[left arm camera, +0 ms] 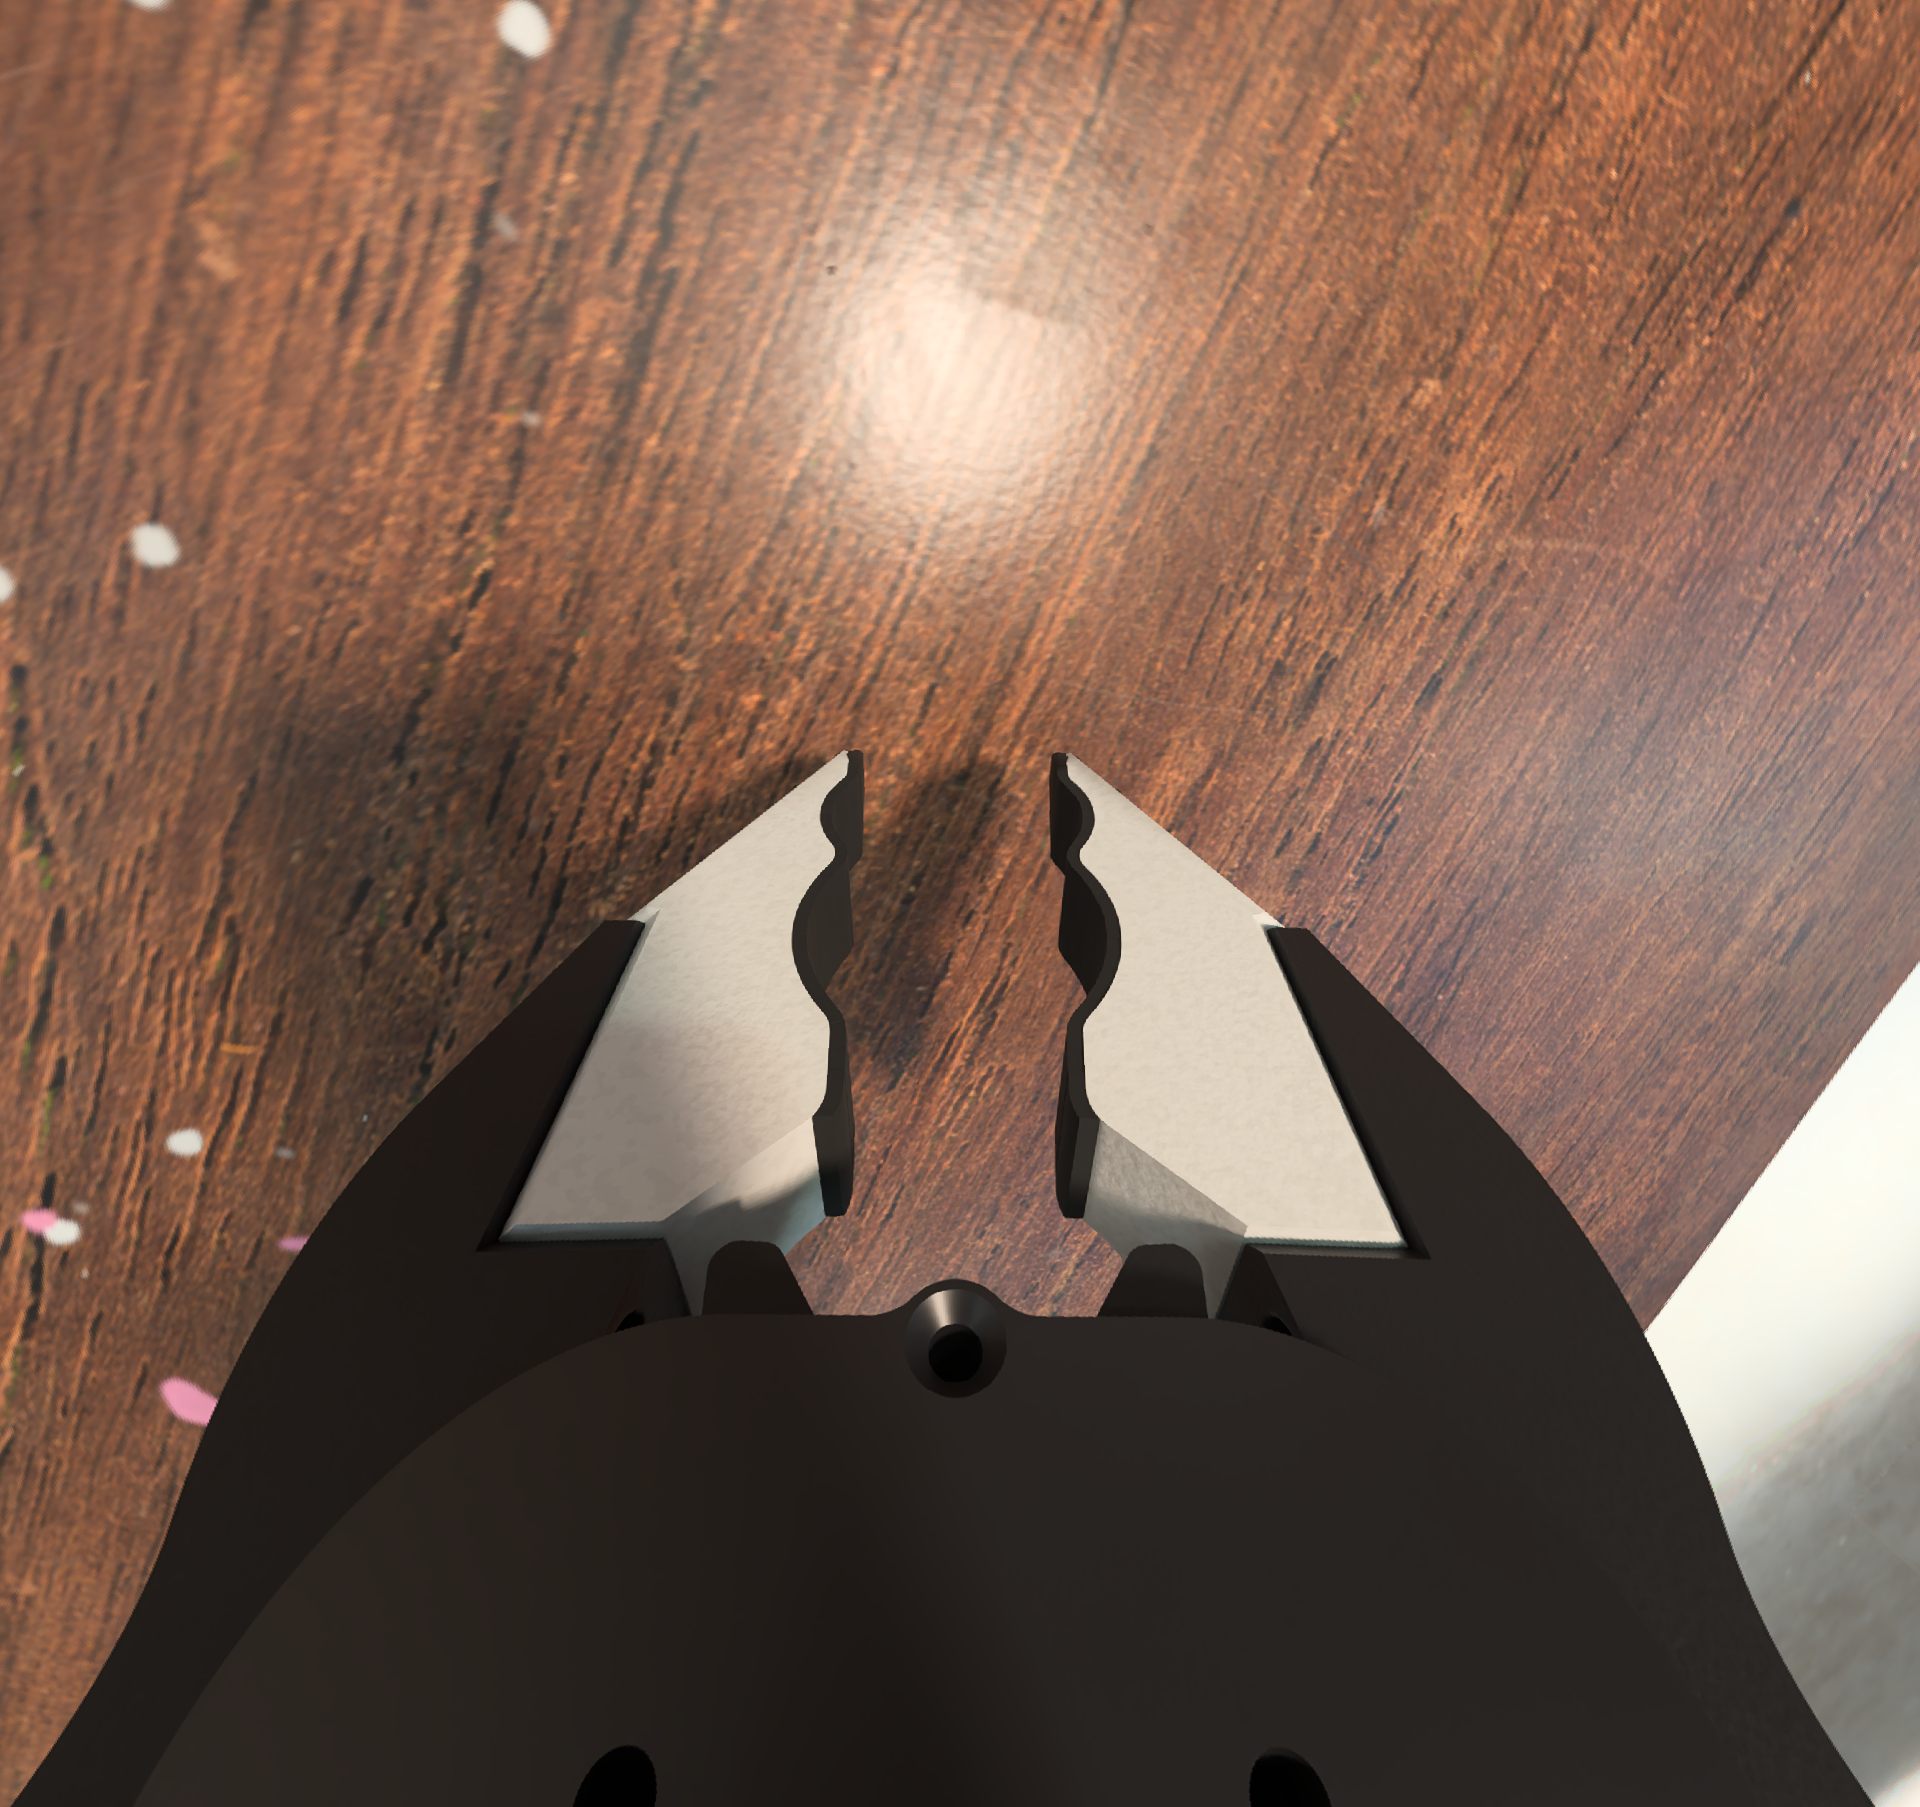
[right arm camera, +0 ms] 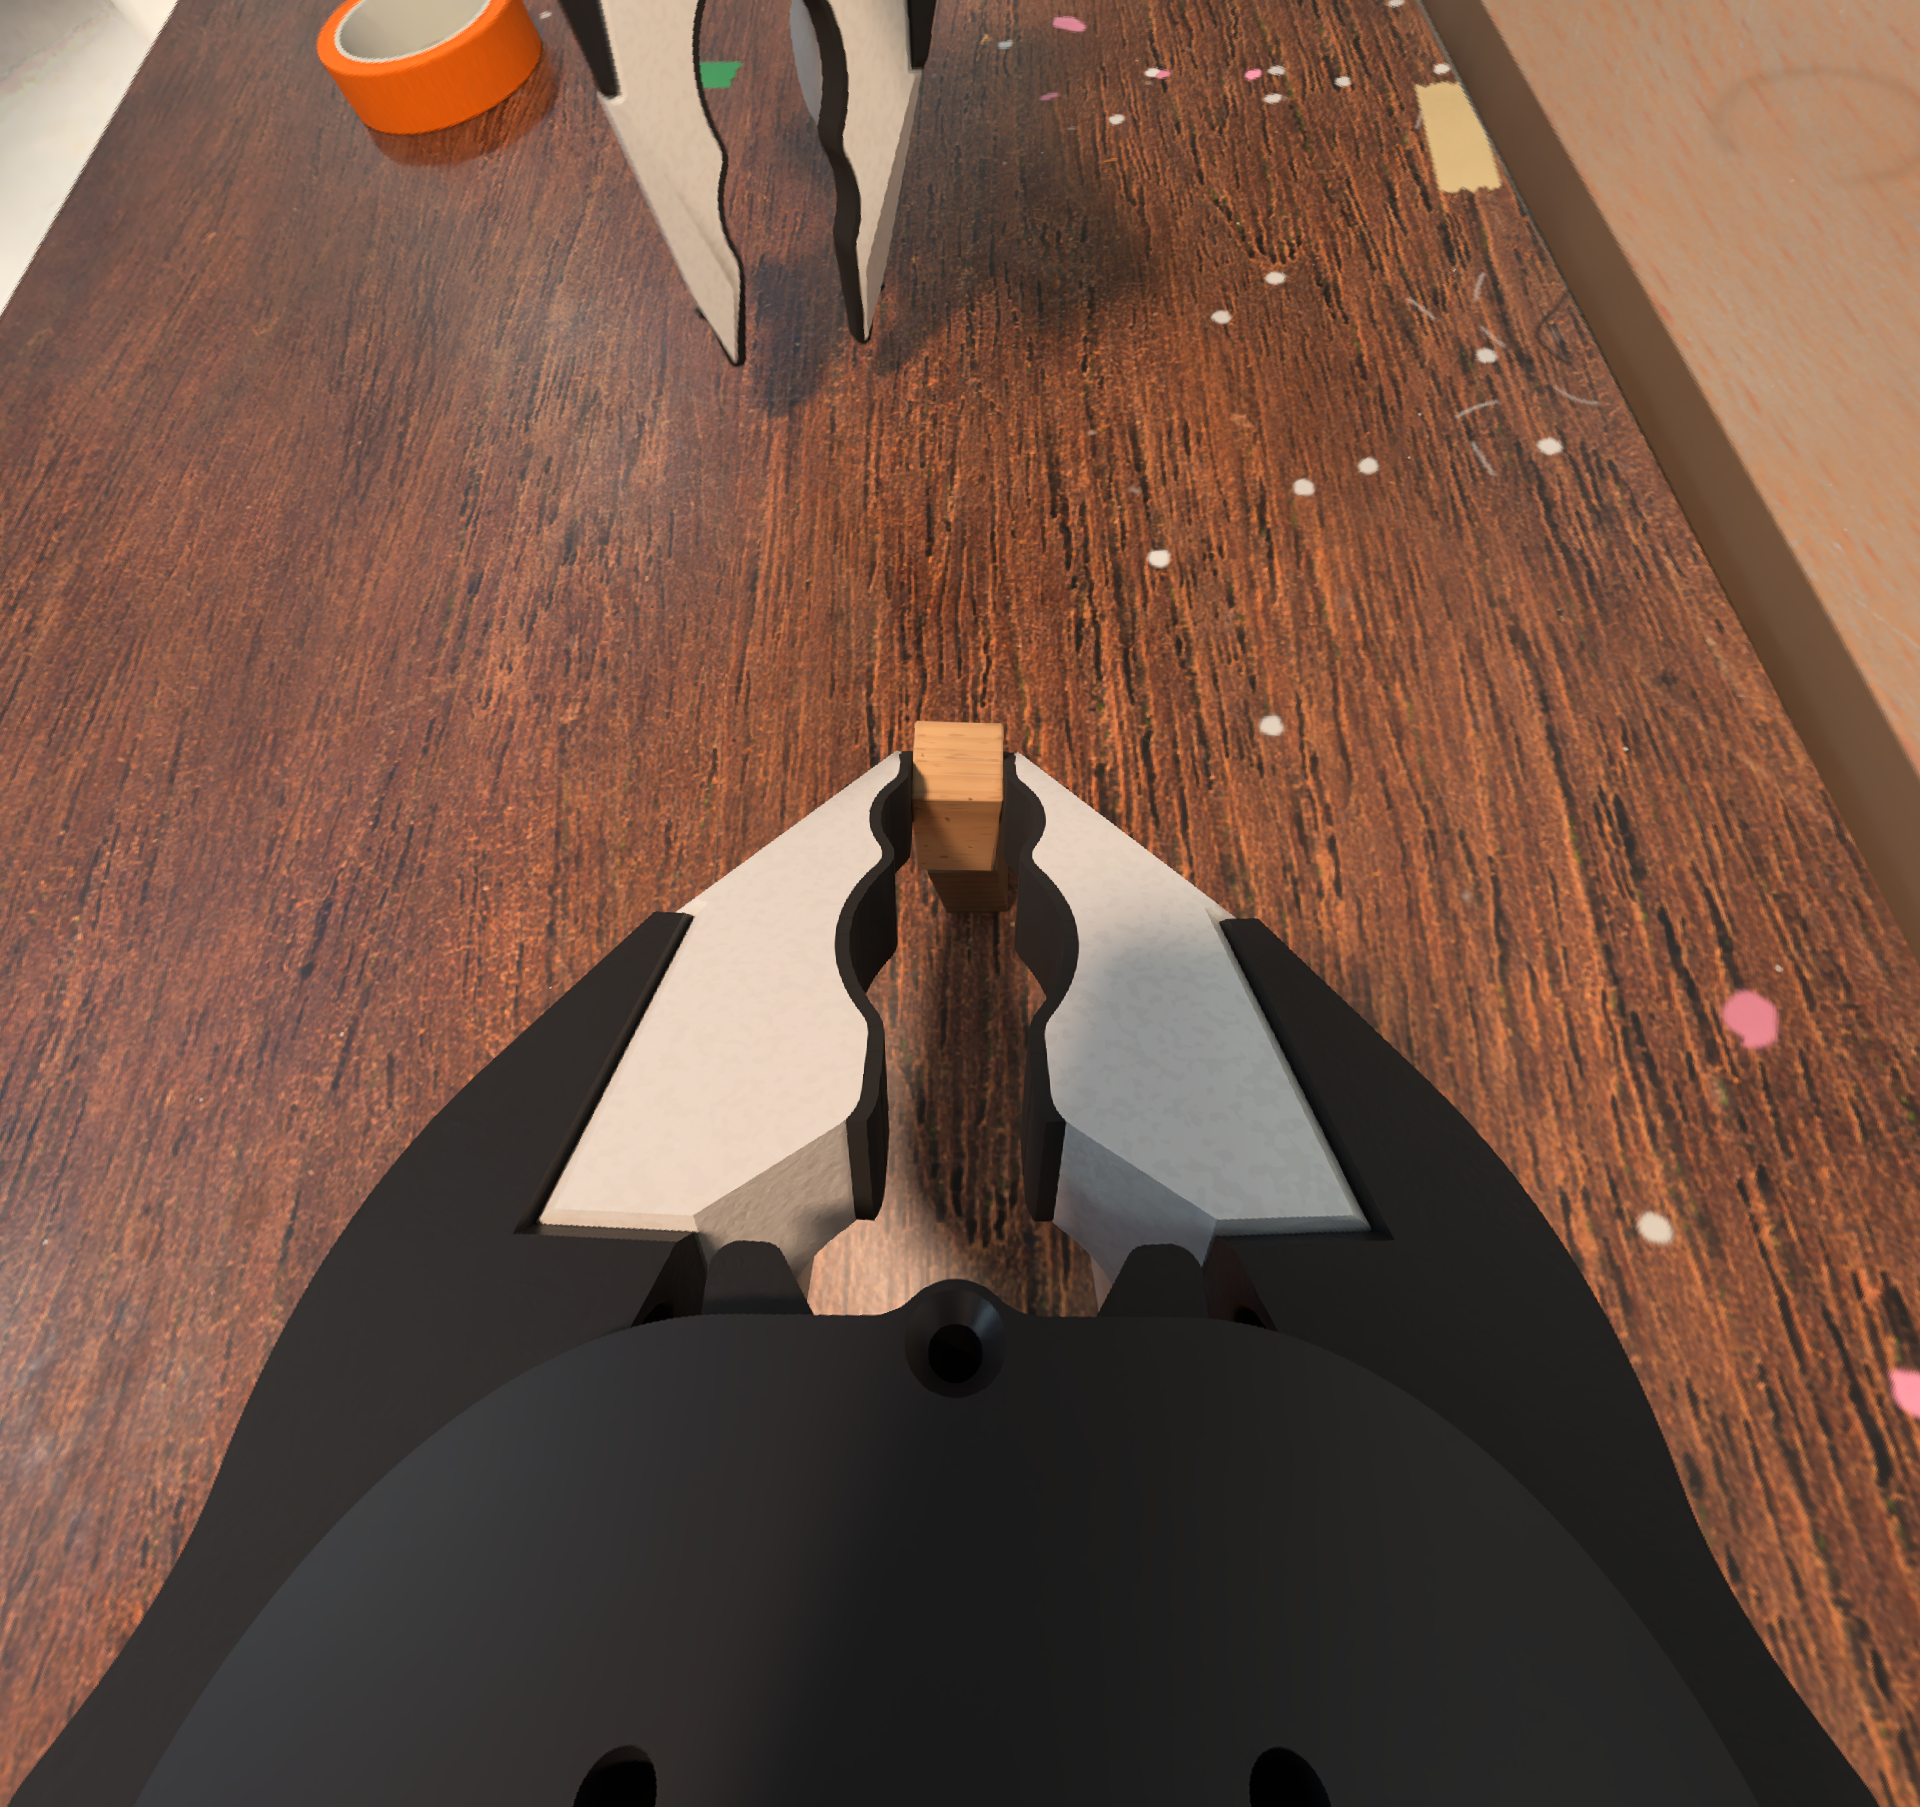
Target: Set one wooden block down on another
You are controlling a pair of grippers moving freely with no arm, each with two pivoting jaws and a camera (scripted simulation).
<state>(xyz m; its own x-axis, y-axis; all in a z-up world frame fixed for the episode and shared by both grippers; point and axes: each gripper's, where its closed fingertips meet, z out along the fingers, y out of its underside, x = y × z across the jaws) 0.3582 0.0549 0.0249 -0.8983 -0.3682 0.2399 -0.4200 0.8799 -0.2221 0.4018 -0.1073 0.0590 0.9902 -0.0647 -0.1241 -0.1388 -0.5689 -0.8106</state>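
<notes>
In the right wrist view, my right gripper (right arm camera: 958,770) is shut on a small light wooden block (right arm camera: 958,822) held at its fingertips. Directly under it, a second wooden block (right arm camera: 975,890) stands on the dark wooden table (right arm camera: 520,614). Only a shaded strip of it shows, and the two blocks appear to touch. My left gripper (left arm camera: 956,765) is open and empty, pointing down close over bare table. It also shows farther off in the right wrist view (right arm camera: 800,344), well beyond the blocks.
An orange tape roll (right arm camera: 431,43) lies at the far left by the table's left edge. A light wooden wall (right arm camera: 1714,199) runs along the right side, with a beige tape strip (right arm camera: 1455,136) near it. The table edge (left arm camera: 1621,1310) shows at the left wrist view's lower right.
</notes>
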